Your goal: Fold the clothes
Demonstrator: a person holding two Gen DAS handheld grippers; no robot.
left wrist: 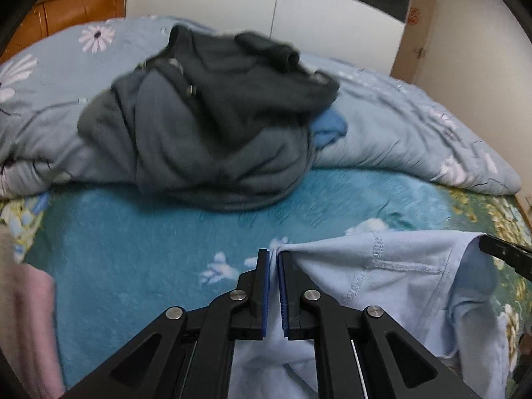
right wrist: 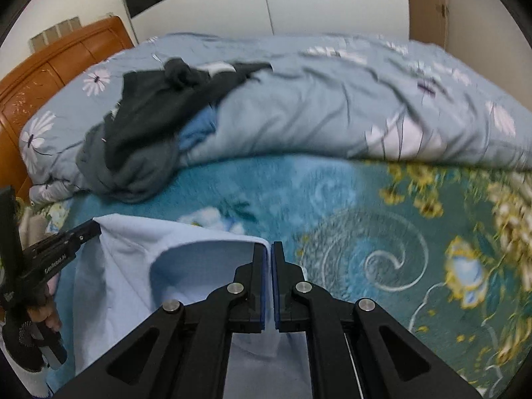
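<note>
Both jaws clamped on the pale blue cotton garment (left wrist: 399,276): left gripper (left wrist: 273,256) and right gripper (right wrist: 269,249) stretch its edge crosswise above the teal floral bed blanket (right wrist: 332,193).

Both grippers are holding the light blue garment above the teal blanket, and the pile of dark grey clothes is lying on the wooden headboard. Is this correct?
Not quite. The pile of dark grey clothes lies on the pale blue flowered quilt, not on the wooden headboard; the left wrist view shows it. The rest holds: left gripper and right gripper both hold the light blue garment above the teal blanket.
</note>
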